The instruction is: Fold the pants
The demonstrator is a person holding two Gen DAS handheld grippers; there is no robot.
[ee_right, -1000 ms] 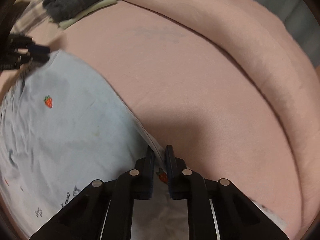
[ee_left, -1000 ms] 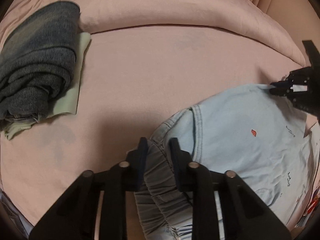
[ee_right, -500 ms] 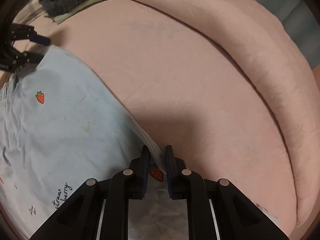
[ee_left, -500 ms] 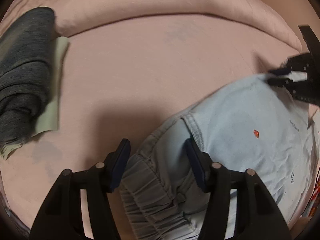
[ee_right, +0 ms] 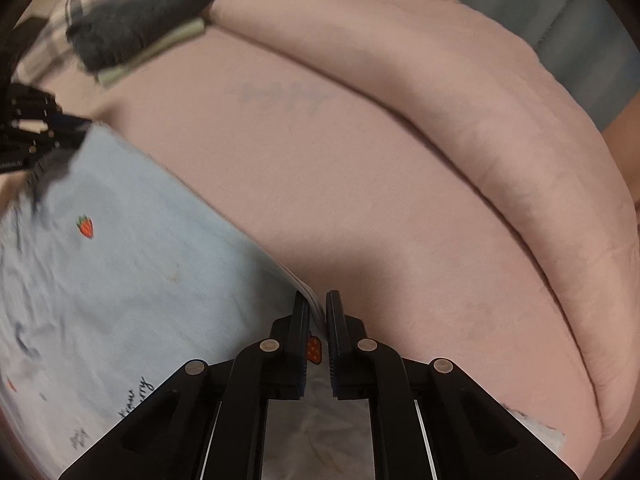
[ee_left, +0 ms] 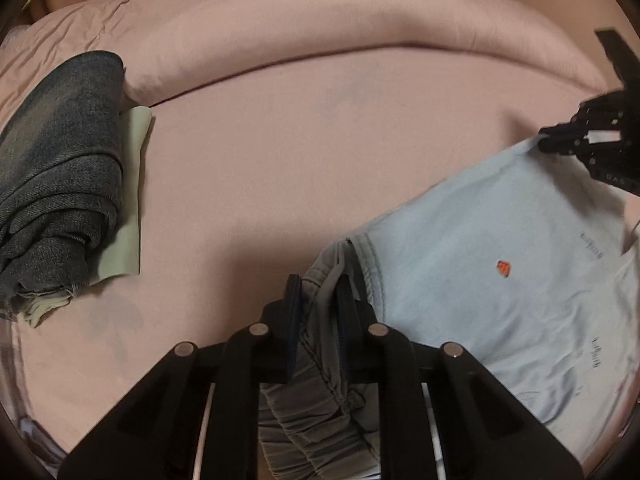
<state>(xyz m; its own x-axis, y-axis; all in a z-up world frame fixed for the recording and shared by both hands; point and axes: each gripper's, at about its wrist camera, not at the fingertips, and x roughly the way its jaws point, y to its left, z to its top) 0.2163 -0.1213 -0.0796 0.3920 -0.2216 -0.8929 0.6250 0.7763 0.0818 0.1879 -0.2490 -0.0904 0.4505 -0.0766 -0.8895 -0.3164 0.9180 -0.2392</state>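
Two fisheye cameras ride low and close over a pink bed point(ee_left: 280, 168), each looking forward along its own tool toward the rolled duvet point(ee_right: 460, 92), both views sharing the pale blue pants point(ee_left: 500, 240) and folded dark clothes point(ee_right: 136, 20) beside the duvet.

Dark folded garment point(ee_left: 60, 184) on pink bedsheet point(ee_left: 280, 168)
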